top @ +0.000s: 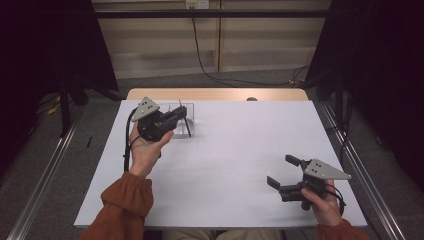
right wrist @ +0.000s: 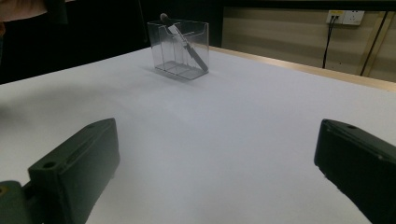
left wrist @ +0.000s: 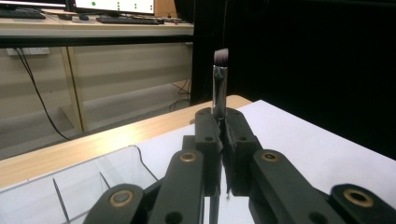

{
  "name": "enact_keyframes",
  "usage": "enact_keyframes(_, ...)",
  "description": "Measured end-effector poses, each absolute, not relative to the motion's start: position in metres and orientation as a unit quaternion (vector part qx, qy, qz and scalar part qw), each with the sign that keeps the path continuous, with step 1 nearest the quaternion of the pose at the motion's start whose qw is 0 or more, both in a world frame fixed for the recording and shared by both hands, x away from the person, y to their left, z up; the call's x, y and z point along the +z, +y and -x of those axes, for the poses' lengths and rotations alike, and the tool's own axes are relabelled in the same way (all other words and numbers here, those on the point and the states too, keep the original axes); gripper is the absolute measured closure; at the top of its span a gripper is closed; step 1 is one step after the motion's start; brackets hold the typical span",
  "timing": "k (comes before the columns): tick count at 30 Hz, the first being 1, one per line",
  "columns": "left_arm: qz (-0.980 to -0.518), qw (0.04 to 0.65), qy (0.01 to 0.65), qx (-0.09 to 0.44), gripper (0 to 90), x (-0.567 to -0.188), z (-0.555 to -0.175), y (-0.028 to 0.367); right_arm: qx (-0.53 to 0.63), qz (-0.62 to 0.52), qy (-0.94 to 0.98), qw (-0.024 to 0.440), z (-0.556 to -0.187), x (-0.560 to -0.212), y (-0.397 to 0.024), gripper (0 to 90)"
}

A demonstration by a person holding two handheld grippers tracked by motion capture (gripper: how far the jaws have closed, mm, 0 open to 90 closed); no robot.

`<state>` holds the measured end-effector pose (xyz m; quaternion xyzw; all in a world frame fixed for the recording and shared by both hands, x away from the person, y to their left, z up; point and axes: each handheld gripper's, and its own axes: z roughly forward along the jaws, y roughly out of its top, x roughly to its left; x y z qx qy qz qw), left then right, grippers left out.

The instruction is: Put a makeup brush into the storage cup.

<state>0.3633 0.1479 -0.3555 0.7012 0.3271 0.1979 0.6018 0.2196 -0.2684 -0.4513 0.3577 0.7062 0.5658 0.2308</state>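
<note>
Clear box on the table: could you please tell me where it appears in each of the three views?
High view: the clear box sits upper left, near the table's far edge.
Left gripper view: bottom left, beside the jaws.
Right gripper view: top centre, far off on the white surface.
Shared landmark: the wooden table edge just behind it.

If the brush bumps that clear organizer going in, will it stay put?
Probably not. The clear organizer has thin see-through walls, so it is likely light and may slide on the smooth white table. It looks taller than deep, so a high nudge could tip it. The brush, clamped in the left gripper, looks stiff.
</note>
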Motion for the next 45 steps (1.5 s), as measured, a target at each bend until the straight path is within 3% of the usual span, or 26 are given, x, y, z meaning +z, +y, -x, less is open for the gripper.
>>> enact_keyframes(25, -0.688, 0.598, 0.344, 0.225, 85.9, -0.344, -0.409, 0.14, 0.571, -0.357, 0.704, 0.225, -0.219, -0.452, -0.268, 0.0)
enact_keyframes(45, -0.699, 0.574, 0.349, 0.243, 85.9, -0.357, -0.429, 0.132, 0.572, -0.357, 0.704, 0.224, -0.219, -0.452, -0.268, 0.0)
